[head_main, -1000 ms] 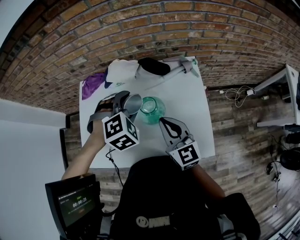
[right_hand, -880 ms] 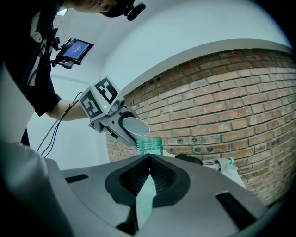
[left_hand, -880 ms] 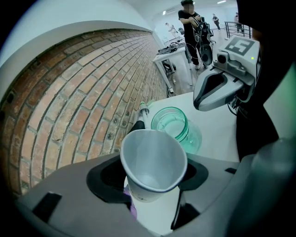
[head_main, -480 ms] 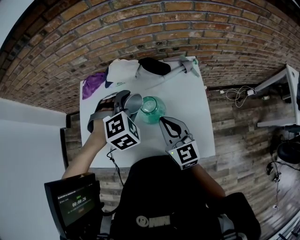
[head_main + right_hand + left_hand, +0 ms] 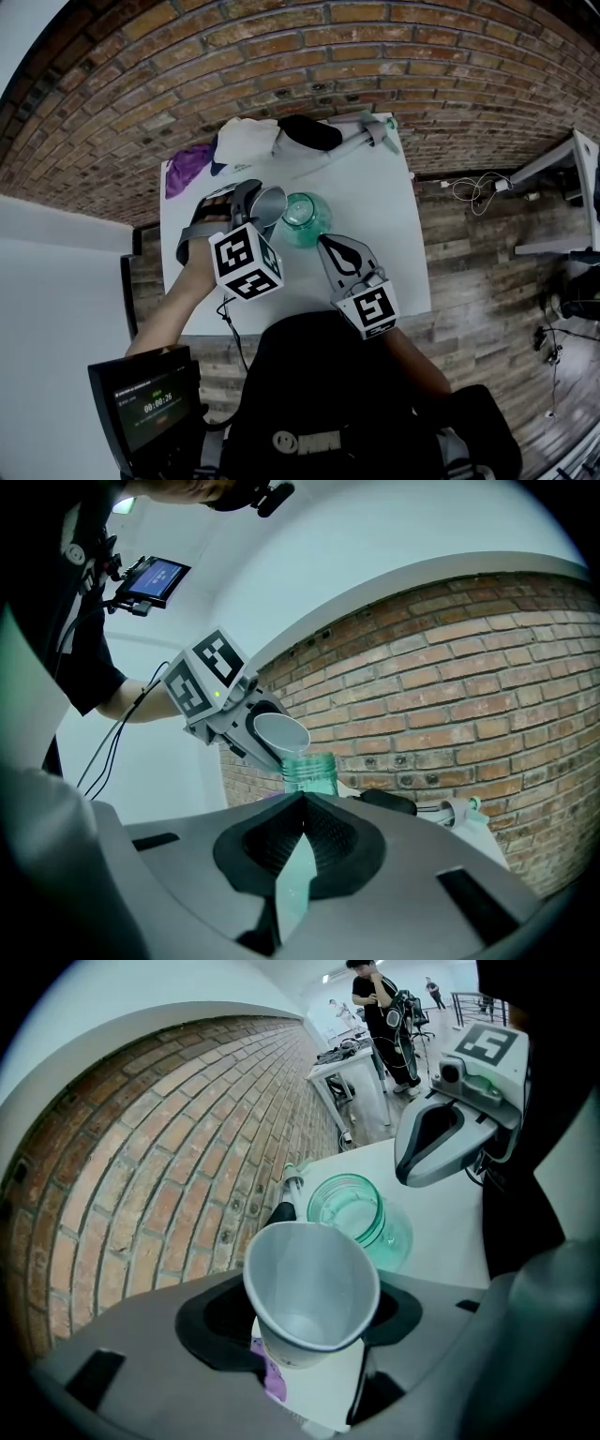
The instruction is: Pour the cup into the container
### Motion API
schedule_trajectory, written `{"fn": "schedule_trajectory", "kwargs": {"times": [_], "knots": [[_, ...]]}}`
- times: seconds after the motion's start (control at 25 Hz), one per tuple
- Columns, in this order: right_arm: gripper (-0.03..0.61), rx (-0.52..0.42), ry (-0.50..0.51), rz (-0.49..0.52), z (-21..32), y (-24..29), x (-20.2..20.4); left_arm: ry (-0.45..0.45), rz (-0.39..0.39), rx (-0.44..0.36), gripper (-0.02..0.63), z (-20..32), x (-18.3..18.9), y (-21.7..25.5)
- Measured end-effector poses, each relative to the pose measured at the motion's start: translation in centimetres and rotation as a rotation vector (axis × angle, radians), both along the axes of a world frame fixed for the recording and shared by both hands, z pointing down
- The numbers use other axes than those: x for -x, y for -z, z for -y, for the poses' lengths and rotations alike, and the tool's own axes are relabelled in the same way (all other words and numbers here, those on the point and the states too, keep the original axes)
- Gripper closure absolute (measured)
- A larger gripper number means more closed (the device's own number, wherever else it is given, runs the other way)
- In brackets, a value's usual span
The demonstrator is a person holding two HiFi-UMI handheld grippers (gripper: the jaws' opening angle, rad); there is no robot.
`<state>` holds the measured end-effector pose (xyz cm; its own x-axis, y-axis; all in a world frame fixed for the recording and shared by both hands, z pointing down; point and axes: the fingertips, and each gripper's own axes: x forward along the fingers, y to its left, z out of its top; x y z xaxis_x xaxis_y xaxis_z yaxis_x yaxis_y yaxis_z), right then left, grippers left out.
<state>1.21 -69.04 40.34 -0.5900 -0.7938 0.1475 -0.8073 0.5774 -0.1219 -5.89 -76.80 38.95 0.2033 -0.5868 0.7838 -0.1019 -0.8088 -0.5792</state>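
The left hand-held gripper [image 5: 311,1312] grips the white paper cup [image 5: 312,1288] by its lower wall, its 2 jaws pressing hard enough that the rim is squashed into an oval. The cup is tipped, with its mouth leaning towards the green glass container [image 5: 352,1208], which stands open on the white worktop [image 5: 375,206] just beside it. From the right gripper view the cup's lip [image 5: 281,731] sits right above the container's mouth [image 5: 309,769]. The cup's inside looks pale, and whether anything is left in it cannot be told.

The right hand-held gripper [image 5: 302,803] has its jaws together on nothing and points at the container from nearby without touching it. The container therefore stands unsupported, and a nudge from the cup's rim could shift or tip it.

The squeezed paper wall is the other likely risk: it could buckle or fold a spout to 1 side and send the pour past the narrow mouth onto the worktop. A faster tilt would probably overshoot as well.
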Motion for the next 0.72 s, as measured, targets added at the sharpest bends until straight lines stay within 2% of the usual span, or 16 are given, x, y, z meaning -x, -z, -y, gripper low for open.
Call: {"fn": "schedule_trajectory", "kwargs": {"times": [0.72], "knots": [[0.575, -0.002, 0.002, -0.002, 0.19, 0.12, 0.40, -0.004, 0.020, -0.012, 0.324, 0.11, 0.19, 0.01]]}}
